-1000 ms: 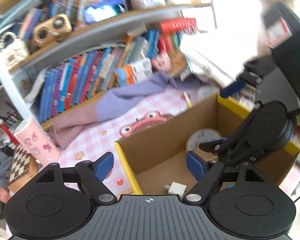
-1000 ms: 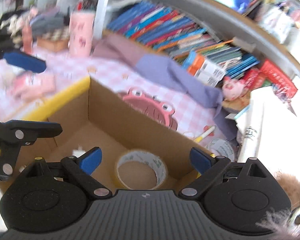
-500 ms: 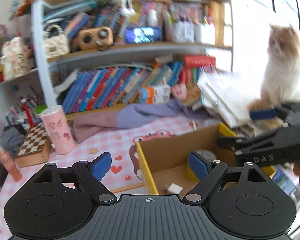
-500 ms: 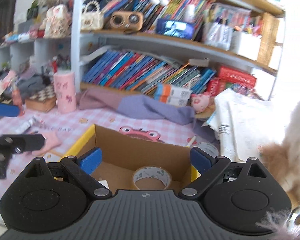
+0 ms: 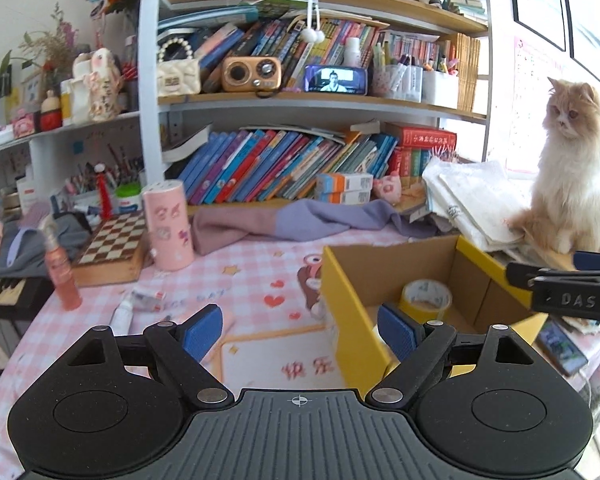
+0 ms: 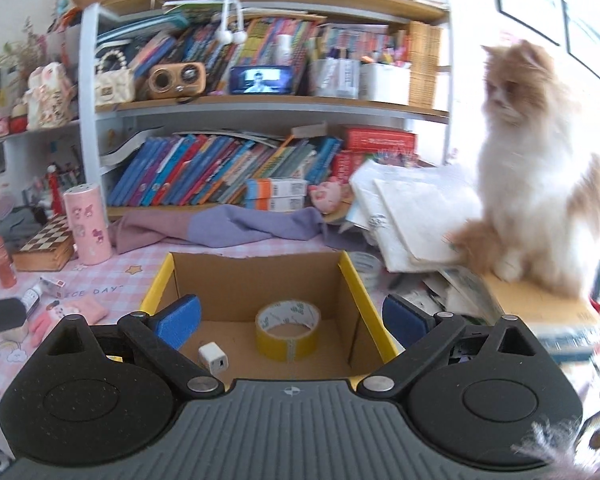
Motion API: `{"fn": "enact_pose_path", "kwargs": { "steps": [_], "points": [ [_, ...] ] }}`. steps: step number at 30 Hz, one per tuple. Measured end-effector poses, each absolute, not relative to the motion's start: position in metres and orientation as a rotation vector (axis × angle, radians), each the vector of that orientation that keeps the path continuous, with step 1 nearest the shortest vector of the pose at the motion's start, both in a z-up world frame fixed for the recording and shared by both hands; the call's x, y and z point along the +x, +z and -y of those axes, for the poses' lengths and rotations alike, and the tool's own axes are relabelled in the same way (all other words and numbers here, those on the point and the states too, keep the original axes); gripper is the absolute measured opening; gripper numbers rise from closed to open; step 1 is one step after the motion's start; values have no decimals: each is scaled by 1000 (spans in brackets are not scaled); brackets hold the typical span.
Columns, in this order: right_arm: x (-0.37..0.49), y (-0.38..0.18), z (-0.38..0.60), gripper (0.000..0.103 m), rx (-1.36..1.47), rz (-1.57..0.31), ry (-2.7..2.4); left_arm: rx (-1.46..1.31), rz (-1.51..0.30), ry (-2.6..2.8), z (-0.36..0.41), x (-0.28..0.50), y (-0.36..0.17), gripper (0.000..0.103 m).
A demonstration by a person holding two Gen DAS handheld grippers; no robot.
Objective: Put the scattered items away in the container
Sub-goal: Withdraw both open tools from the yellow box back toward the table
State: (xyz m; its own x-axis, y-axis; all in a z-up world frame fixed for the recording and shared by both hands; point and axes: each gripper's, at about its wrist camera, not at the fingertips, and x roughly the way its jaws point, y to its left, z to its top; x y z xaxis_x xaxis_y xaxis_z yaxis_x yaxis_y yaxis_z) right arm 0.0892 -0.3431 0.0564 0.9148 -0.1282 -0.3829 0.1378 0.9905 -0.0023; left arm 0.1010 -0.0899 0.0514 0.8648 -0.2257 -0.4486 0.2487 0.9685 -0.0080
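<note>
An open cardboard box with yellow flaps stands on the pink checked table; its near left wall shows in the left wrist view. Inside lie a roll of yellow tape and a white charger plug. My right gripper hovers open in front of the box, nothing between its blue pads. My left gripper is open too, left of the box and over the table, holding nothing. Loose on the table to the left are a pink glove, a small tube and a small carton.
A cat sits on papers right of the box. A pink cylinder, a chessboard box, a pink spray bottle and a purple cloth lie toward the bookshelf.
Both grippers have pulled back from over the box and levelled out. The box now lies further ahead, and the shelf and cat have come into full view. Both stay open.
</note>
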Motion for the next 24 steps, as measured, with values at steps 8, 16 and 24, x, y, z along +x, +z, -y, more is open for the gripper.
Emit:
{"fn": "enact_pose_path", "kwargs": {
  "steps": [8, 16, 24],
  "points": [
    [41, 31, 305, 98, 66, -426, -203, 60, -495, -236, 59, 73, 32, 87],
    [13, 16, 267, 99, 44, -488, -181, 69, -556, -269, 37, 51, 17, 87],
    [-6, -1, 244, 99, 64, -574, -168, 75, -630, -279, 17, 34, 2, 87]
  ]
}}
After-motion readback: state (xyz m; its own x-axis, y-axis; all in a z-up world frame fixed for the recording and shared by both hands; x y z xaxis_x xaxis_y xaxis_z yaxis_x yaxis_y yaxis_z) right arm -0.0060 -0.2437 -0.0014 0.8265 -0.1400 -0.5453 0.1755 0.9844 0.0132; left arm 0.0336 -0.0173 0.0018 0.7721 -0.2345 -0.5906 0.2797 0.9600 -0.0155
